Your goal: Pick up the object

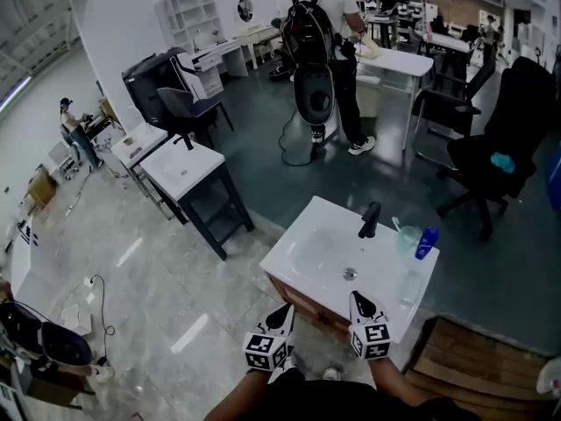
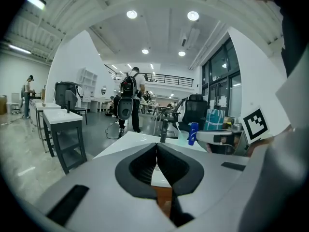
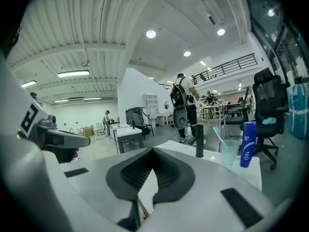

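White sink top (image 1: 302,235) keeps the blue bottle (image 1: 426,242) and cup (image 1: 407,238), your likely targets, at its far right corner, so your left gripper (image 1: 284,312) and right gripper (image 1: 358,300) wait at the near edge, both pinched together, empty.

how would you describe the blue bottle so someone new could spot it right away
Find the white sink closest to the camera, with a black faucet at its back edge. To the right of the faucet stands a clear cup, and the bottle stands upright just beyond it. It is the only solid blue thing on the sink.
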A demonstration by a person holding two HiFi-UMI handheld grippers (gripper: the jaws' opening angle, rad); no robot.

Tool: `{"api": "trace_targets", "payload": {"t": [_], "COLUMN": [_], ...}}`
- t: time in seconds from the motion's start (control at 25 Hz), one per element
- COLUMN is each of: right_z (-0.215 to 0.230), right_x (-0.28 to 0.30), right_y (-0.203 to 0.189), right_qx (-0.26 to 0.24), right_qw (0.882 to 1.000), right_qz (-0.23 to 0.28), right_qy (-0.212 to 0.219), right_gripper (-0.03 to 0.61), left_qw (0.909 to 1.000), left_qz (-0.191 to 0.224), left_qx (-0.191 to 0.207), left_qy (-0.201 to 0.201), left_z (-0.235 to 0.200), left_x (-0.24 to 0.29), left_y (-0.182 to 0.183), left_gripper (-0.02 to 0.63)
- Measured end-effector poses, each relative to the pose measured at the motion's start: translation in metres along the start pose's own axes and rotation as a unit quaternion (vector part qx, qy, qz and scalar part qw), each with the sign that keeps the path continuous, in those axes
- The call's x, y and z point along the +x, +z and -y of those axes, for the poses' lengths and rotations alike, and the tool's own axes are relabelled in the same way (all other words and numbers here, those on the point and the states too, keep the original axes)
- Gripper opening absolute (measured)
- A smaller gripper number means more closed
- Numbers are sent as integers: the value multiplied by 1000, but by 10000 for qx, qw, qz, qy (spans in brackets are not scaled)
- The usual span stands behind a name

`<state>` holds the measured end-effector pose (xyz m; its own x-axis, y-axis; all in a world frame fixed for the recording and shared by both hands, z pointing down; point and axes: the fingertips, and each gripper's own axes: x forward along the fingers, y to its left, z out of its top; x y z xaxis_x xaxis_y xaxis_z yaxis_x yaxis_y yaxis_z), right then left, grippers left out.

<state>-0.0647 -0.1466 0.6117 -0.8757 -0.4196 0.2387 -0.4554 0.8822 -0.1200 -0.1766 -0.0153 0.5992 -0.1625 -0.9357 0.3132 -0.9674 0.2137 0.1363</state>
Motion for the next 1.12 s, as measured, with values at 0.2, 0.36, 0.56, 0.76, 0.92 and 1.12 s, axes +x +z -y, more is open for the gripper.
{"api": "trace_targets", "payload": {"t": [0.2, 0.36, 0.56, 0.76, 0.92, 1.12], "right_z": [14, 36, 64, 77, 80, 87], "right_x": [5, 14, 33, 59, 69, 82], "right_y": [-3, 4, 26, 45, 50, 50], "right_qx": [57, 71, 94, 81, -38, 65], "right_qw": [9998, 9982, 9938, 9888, 9841, 9778], "right_qz": [-37, 42, 203, 286, 274, 177], "right_qy": [-175, -596, -1093, -1464, -1753, -2085], "right_gripper": [18, 18, 18, 18, 18, 18], "left_qw": [9998, 9987, 9955, 9917, 9885, 9823], "left_qz": [-48, -10, 62, 197, 160, 77], "left_qx": [7, 76, 232, 392, 409, 429], "left_qy": [-203, -510, -911, -1209, -1448, -1821], "left_z": [1, -1, -14, -33, -47, -62], "left_x": [22, 50, 93, 128, 148, 171], "left_y": [6, 19, 47, 75, 81, 85], "left_gripper": [20, 20, 20, 20, 20, 20]}}
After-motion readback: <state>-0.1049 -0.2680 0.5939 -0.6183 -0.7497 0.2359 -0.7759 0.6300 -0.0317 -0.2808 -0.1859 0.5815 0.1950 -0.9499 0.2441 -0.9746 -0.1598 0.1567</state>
